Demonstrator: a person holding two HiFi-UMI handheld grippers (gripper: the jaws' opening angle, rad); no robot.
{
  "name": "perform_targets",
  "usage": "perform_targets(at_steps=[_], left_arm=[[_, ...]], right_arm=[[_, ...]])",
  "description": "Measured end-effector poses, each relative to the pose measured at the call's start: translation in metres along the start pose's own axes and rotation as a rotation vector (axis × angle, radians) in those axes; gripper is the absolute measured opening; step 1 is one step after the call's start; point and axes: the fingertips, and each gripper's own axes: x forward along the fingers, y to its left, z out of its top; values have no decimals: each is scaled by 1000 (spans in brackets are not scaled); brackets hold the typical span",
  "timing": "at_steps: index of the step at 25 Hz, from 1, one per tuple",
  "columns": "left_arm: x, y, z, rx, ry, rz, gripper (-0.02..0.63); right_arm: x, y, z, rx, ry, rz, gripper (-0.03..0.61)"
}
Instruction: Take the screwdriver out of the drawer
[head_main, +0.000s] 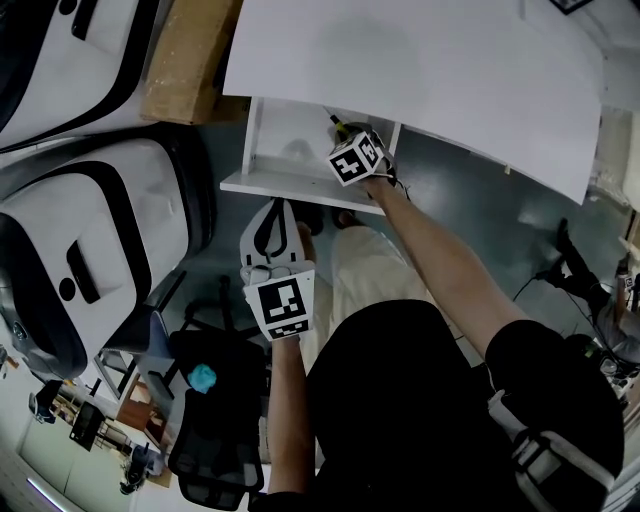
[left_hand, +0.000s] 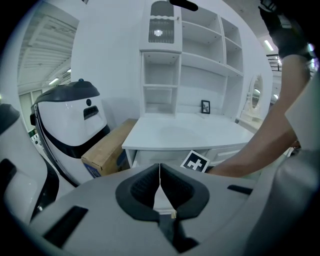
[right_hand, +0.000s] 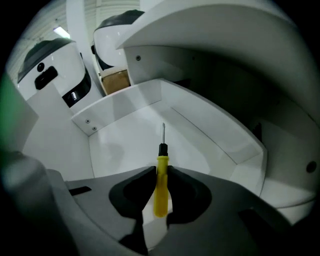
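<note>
A small screwdriver (right_hand: 160, 192) with a yellow handle, black collar and thin metal shaft is clamped upright between the pads of my right gripper (right_hand: 160, 172). It hangs a little above the floor of the open white drawer (right_hand: 125, 142), shaft pointing into it. In the head view my right gripper (head_main: 342, 128) reaches into the pulled-out drawer (head_main: 300, 186) under the desk top, with the screwdriver (head_main: 337, 124) only just visible. My left gripper (head_main: 270, 228) hovers below the drawer front, shut and empty; in its own view my left gripper (left_hand: 160, 176) shows both pads pressed together.
The white desk top (head_main: 430, 70) overhangs the drawer. A cardboard box (head_main: 190, 60) and large white-and-black machine shells (head_main: 90, 250) stand at the left. A black office chair (head_main: 215, 420) sits behind my left arm. A white shelf unit (left_hand: 190, 65) rises on the desk.
</note>
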Motion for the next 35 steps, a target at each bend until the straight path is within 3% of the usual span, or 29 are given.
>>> perform_targets(at_steps=[9, 16, 22, 27, 35], left_arm=[[-12, -9, 12, 7, -28, -22, 23], [-14, -11, 27, 15, -62, -42, 25], [-19, -12, 43, 29, -92, -65, 25], [-21, -15, 65, -15, -168, -97, 25], [-29, -19, 113, -16, -272, -126, 23]], right_arm=[[-53, 26, 14, -154, -33, 106, 87], [-108, 40, 32, -202, -117, 171, 87], [-162, 41, 50, -172, -212, 175, 87], [-213, 26, 72, -117, -328, 161, 87], [-293, 3, 96, -6, -494, 153, 87]])
